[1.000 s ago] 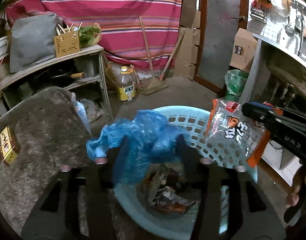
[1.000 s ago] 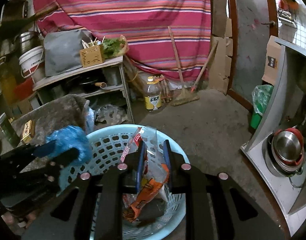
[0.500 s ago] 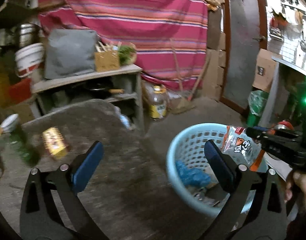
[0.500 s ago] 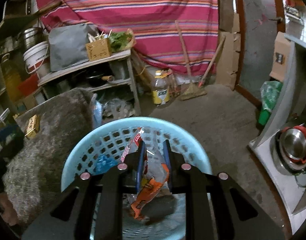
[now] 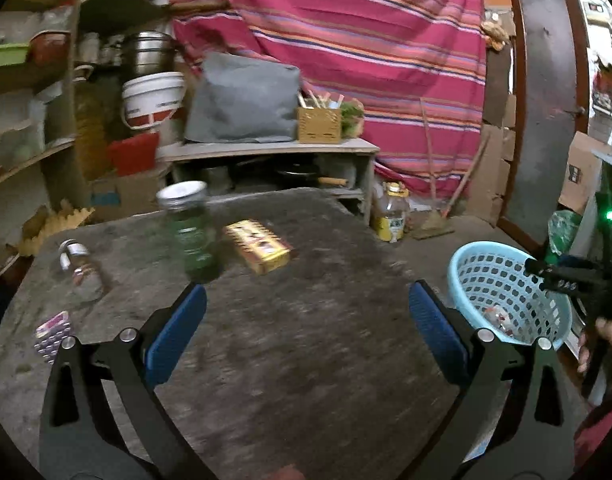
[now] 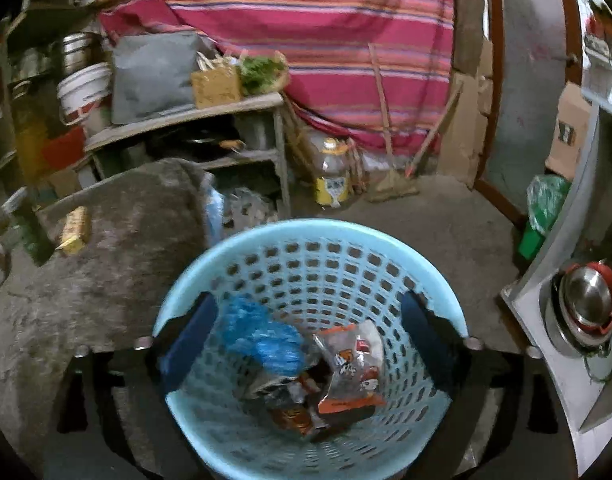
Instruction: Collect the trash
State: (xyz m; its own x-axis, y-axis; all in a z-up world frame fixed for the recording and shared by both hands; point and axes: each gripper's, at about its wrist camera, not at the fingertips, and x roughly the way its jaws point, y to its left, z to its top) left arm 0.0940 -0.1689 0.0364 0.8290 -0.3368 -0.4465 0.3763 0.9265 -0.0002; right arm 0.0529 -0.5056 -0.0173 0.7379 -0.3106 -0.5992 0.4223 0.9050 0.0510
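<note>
The left gripper [image 5: 306, 312] is held wide apart over the grey stone table [image 5: 298, 360], with nothing between its blue pads [image 5: 174, 332]. On the table a green glass jar [image 5: 192, 236] with a metal lid is seen at about 11 o'clock from the gripper, a yellow carton [image 5: 258, 246] just beside it at 12 o'clock, a small clear bottle [image 5: 80, 270] lying at 10 o'clock and a blister pack [image 5: 52, 336] at 9 o'clock near the table's edge. The light blue perforated basket [image 5: 506, 280] stands off the table at 3 o'clock.

The right gripper [image 6: 306, 332] is poised above the basket [image 6: 306, 240]; its jaws have just been opening and now stand wide, one at each side of the rim, gripping nothing. The orange and white snack wrapper [image 6: 354, 368] lies loose in the basket at the bottom, touching the crumpled blue plastic bag [image 6: 262, 340] at its 9 o'clock, with other wrappers [image 6: 290, 404] beneath.
</note>
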